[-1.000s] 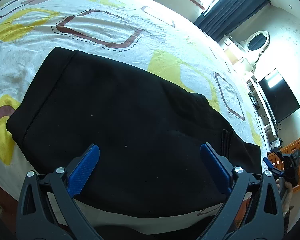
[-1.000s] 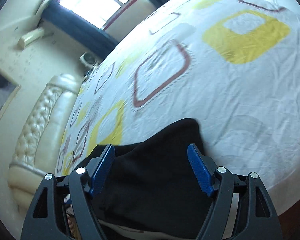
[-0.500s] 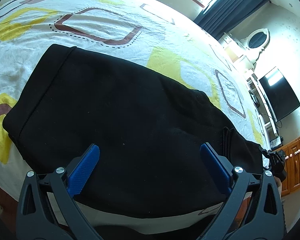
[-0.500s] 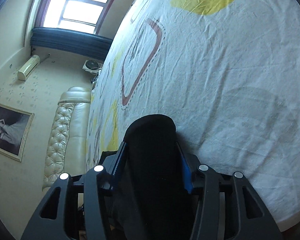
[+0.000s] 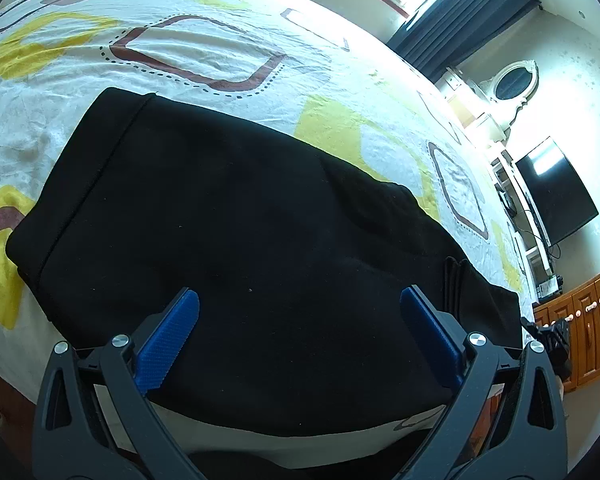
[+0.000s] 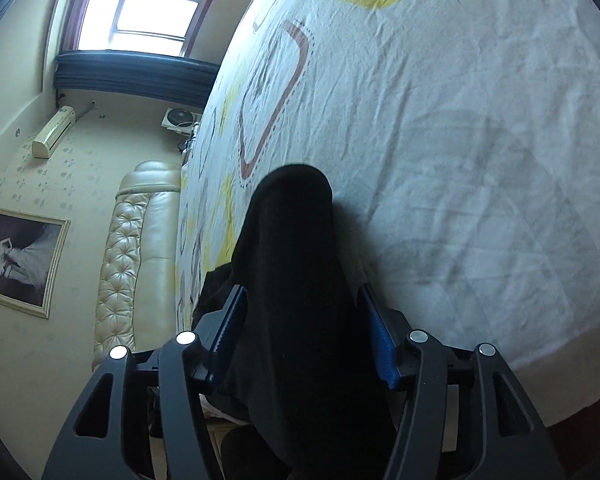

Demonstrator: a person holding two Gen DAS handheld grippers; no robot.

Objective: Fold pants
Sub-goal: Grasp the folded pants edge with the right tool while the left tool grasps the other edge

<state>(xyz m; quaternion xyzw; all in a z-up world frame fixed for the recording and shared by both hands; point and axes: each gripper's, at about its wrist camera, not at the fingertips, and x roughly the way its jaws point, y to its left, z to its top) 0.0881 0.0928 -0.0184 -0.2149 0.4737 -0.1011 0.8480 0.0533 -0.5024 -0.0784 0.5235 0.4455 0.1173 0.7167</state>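
The black pants lie flat across the patterned bed sheet, waistband at the left. My left gripper is open, just above the pants' near edge, holding nothing. My right gripper is shut on the pants' leg end, and the bunched black cloth sticks out between its blue pads. The right gripper also shows small at the far right edge of the left wrist view, at the leg end.
The bed sheet spreads wide beyond the pants. A padded headboard and window stand at the left. A TV, a mirror and wooden cabinets line the right wall.
My right gripper has closed on the pants' leg end and tilted over, lifting the cloth. My left gripper has stayed open and hardly moved.
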